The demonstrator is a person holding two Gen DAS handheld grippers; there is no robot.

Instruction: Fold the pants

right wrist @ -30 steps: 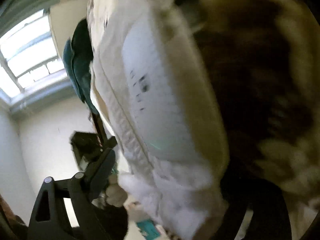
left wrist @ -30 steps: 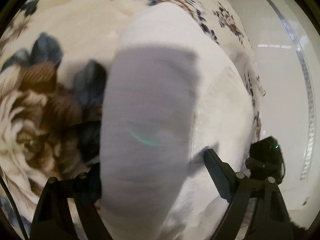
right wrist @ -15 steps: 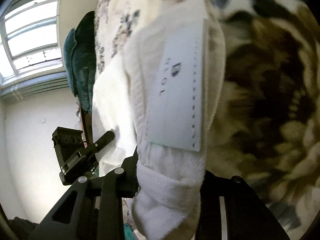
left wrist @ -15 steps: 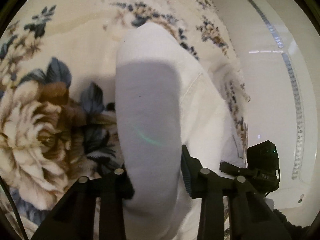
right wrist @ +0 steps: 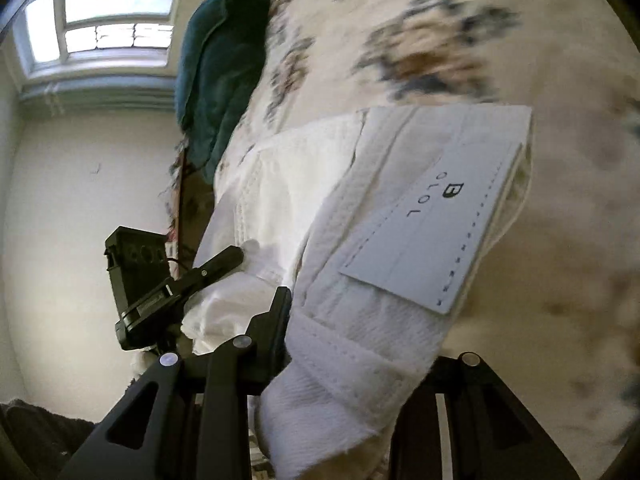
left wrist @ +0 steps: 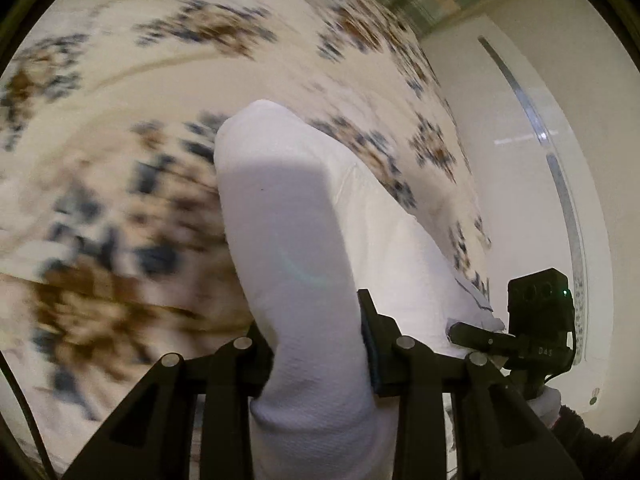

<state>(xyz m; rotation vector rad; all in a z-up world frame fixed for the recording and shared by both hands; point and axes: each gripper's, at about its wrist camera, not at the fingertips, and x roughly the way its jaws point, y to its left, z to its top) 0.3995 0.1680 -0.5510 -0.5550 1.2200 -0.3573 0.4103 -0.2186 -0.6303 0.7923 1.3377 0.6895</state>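
The white pants (left wrist: 304,240) hang lifted above the floral bedspread (left wrist: 120,128). My left gripper (left wrist: 316,356) is shut on a bunched fold of the white fabric, which fills the gap between its fingers. My right gripper (right wrist: 360,360) is shut on the waistband end of the pants (right wrist: 360,332), where a pale label (right wrist: 436,208) with dark lettering is sewn. Each gripper shows in the other's view: the right one in the left wrist view (left wrist: 476,336), the left one in the right wrist view (right wrist: 216,264), both pinching the same garment.
The floral bedspread (right wrist: 440,32) lies under the pants. A dark teal cloth (right wrist: 216,68) lies at the bed's far edge, below a window (right wrist: 100,12). A white wall with a vertical metal strip (left wrist: 560,168) stands to the right of the bed.
Both grippers closed on the pants and lifted them off the bedspread. The bed now looks farther away and blurred by motion.
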